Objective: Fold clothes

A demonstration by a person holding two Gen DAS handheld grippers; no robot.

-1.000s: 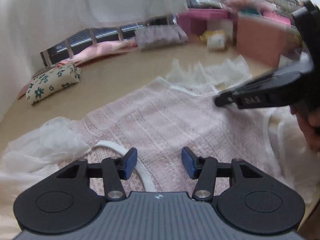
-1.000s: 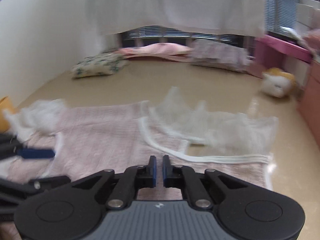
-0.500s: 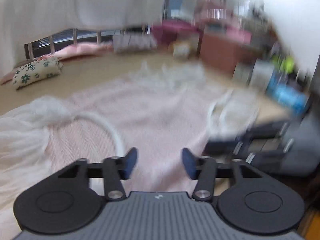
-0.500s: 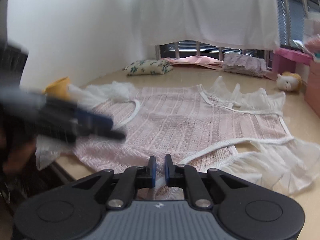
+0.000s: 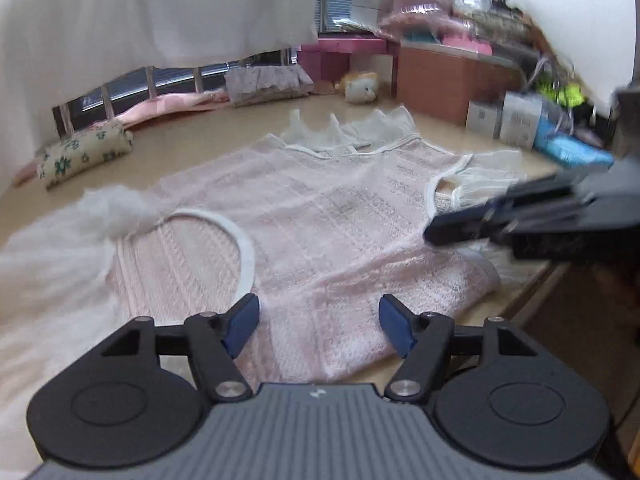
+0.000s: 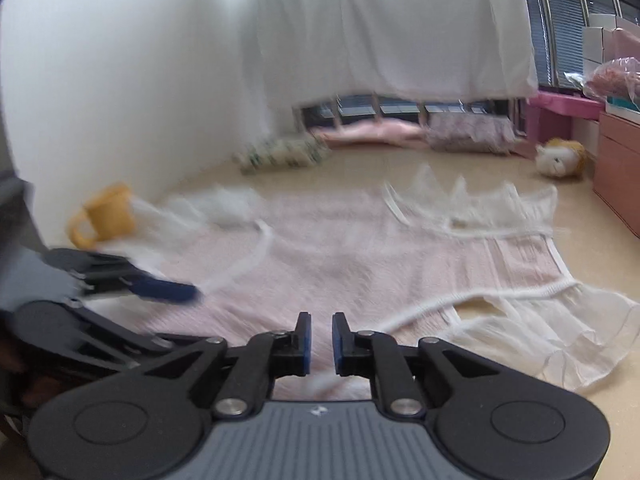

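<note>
While a pink knitted dress point(image 5: 328, 216) with white trim and sheer white ruffled sleeves lies spread flat across a beige tabletop point(image 5: 188, 140), two hand-held grippers hover over its near edge. The left gripper point(image 5: 318, 322) has its blue-padded jaws standing wide apart, having just been opening, with nothing pinched between them; pink knit shows through the gap below, just beside a white-banded armhole point(image 5: 236, 236). The right gripper point(image 6: 318, 338) has its jaws drawn almost together, a narrow slit left between the pads and no cloth visibly caught in it, above the garment's hem near the table edge. In the left wrist view the right gripper enters from the right, its blurred dark tip over the other armhole and its gauzy ruffle point(image 5: 484, 184). In the right wrist view the left gripper reaches in from the lower left over the pink fabric. A yellow mug point(image 6: 106, 214) stands at the far left of the table by a sheer sleeve. Along the back, under a white curtain point(image 6: 384, 28), lie a floral pouch point(image 5: 84, 152), folded pink and patterned cloth, and a small plush toy point(image 6: 560, 158) next to a pink box point(image 5: 344, 50) and a brown cabinet point(image 5: 436, 80).
</note>
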